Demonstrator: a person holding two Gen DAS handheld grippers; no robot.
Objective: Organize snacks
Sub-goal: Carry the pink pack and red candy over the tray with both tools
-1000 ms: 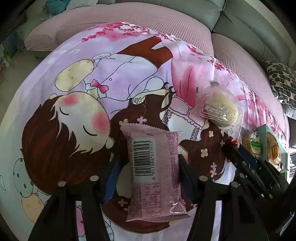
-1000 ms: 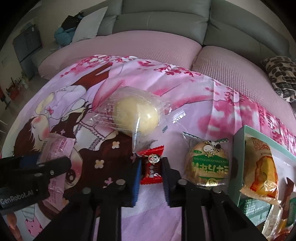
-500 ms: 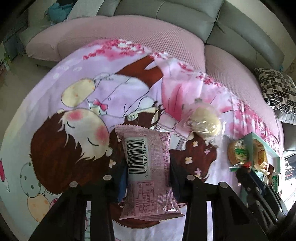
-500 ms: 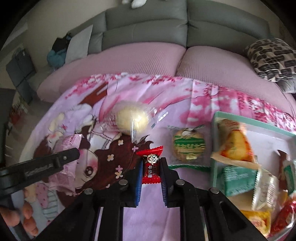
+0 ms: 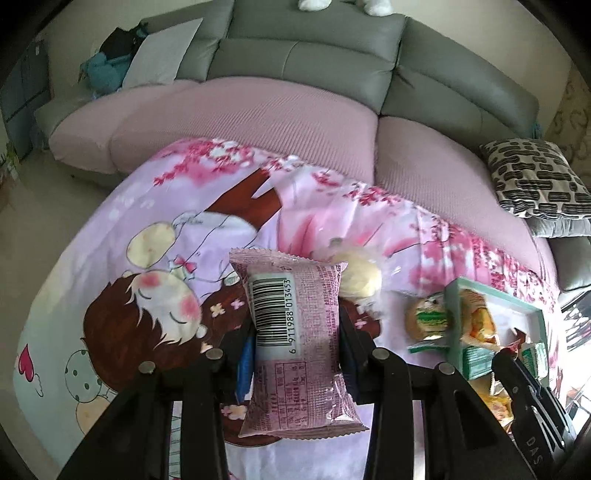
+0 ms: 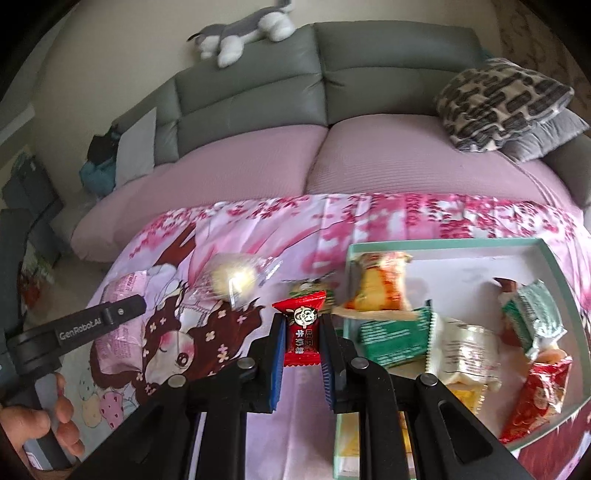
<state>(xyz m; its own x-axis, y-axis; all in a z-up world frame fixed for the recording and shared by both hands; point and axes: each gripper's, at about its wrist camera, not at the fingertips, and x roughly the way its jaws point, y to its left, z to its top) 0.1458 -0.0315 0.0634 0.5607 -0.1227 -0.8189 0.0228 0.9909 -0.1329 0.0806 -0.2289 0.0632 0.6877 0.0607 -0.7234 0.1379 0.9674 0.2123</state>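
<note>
Both grippers have risen since the earlier frames: the sofa (image 5: pixel 314 62) back and a plush toy (image 6: pixel 240 33) now come into view, and the right gripper (image 6: pixel 303 332) has swung from the loose snacks to the tray (image 6: pixel 554 266). The grey sofa with pink seat covers runs across the back, a patterned cushion (image 6: pixel 502 99) at its right end. In front lies a cartoon-print cloth (image 5: pixel 147 258) that carries everything. The teal-rimmed tray sits at the cloth's right side and holds several packets, among them an orange one (image 6: pixel 380 284), a dark green one (image 6: pixel 395 339) and a red one (image 6: pixel 535 398). The left gripper (image 5: pixel 295 332) has its fingers clenched on a pink packet (image 5: pixel 295 343), barcode side up, lifted clear of the cloth. A clear-wrapped yellow bun (image 6: pixel 232 277) lies on the cloth just behind that packet, and a round green-labelled snack (image 5: pixel 428 317) rests just beside the tray's left rim. The right gripper's fingers are clamped on a small red candy (image 6: pixel 303 328), held upright above the cloth near the tray's left edge. In the right wrist view the left gripper's black body crosses the lower left, with a hand (image 6: pixel 48 432) wrapped around its handle.
</note>
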